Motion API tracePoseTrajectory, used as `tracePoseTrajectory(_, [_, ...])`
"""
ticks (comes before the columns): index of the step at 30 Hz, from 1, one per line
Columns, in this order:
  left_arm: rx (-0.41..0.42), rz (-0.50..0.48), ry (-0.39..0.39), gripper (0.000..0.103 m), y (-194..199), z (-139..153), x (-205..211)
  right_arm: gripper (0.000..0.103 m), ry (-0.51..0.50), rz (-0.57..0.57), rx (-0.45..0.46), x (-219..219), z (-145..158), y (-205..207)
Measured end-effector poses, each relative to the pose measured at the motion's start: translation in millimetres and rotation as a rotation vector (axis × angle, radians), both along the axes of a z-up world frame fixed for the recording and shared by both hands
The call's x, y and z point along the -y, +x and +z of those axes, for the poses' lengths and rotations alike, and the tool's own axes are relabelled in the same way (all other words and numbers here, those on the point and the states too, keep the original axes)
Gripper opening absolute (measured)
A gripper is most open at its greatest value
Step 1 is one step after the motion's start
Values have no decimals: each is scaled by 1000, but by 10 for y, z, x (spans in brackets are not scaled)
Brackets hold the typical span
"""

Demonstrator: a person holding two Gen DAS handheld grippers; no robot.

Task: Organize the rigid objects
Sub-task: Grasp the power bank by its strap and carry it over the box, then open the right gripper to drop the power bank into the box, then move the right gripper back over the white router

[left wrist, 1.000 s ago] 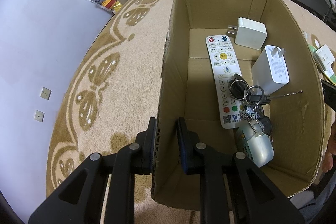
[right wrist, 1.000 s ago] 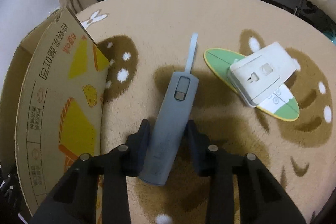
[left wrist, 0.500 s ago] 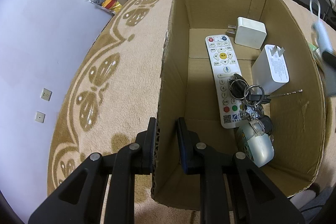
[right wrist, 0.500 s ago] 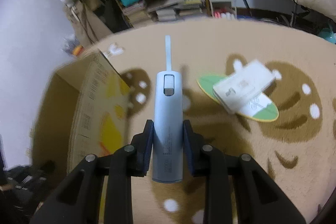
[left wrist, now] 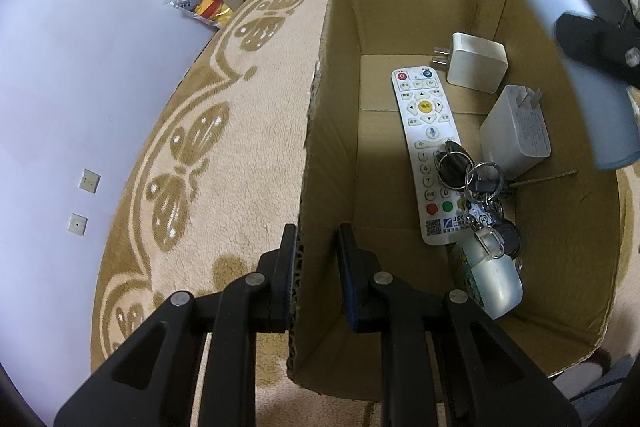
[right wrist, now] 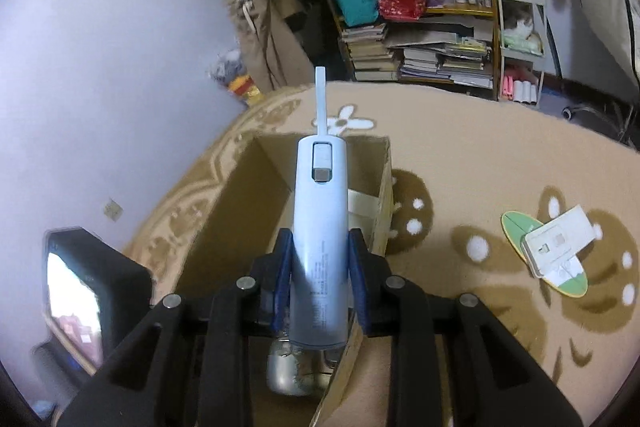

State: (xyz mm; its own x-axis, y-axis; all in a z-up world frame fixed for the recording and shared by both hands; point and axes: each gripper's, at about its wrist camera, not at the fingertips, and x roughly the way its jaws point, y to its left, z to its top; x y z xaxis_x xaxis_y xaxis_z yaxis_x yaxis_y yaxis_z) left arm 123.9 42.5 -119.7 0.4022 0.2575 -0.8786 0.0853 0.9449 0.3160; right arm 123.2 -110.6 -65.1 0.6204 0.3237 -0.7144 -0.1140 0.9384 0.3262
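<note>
One pale-blue device [right wrist: 319,227] lengthwise in right gripper [right wrist: 319,267] clamp, strap end fwd; left gripper [left wrist: 316,279] pinching box wall [left wrist: 316,147]

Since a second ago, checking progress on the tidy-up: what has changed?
The right claw closed on the pale blue device lying on the rug, lifted it and carried it left over the open box. The left claw kept still, clamped on the box wall. The remote, chargers and keys inside have not shifted; the white adapter stays on the rug.
</note>
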Motion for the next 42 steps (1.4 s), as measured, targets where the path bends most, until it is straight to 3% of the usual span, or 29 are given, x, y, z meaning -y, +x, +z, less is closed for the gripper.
tracePoseTrajectory(10, [0, 4, -9, 19, -5, 11, -10, 29, -12, 25, -45, -74, -236, -46])
tracePoseTrajectory(16, [-4, 5, -20, 19, -12, 14, -10, 30, -56, 58, 26, -135, -75, -132])
tracePoseTrajectory(17, [-4, 5, -23, 18, -13, 17, -9, 34, -78, 63, 41, -134, -28, -144])
tracePoseTrajectory(20, [-3, 3, -22, 19, -18, 26, 2, 75, -127, 27, 66, -67, 79, -161])
tracePoseTrajectory(21, [-1, 2, -20, 18, -18, 24, -1, 84, -131, 2, 80, -16, 118, -171])
tracePoseTrajectory(24, [1, 2, -8, 19, -21, 6, 7, 94, -116, -51, 112, 200, 217, -159])
tracePoseTrajectory(32, [6, -2, -7, 19, -26, 18, 15, 95, -178, -216, 23, 790, 4, 162])
tracePoseTrajectory(37, [10, 2, -14, 19, -11, 18, 16, 95, -343, -325, -53, 1222, -323, 415])
tracePoseTrajectory(42, [10, -5, 0, 19, -26, 23, 25, 95, -408, -363, -143, 1504, -635, 517])
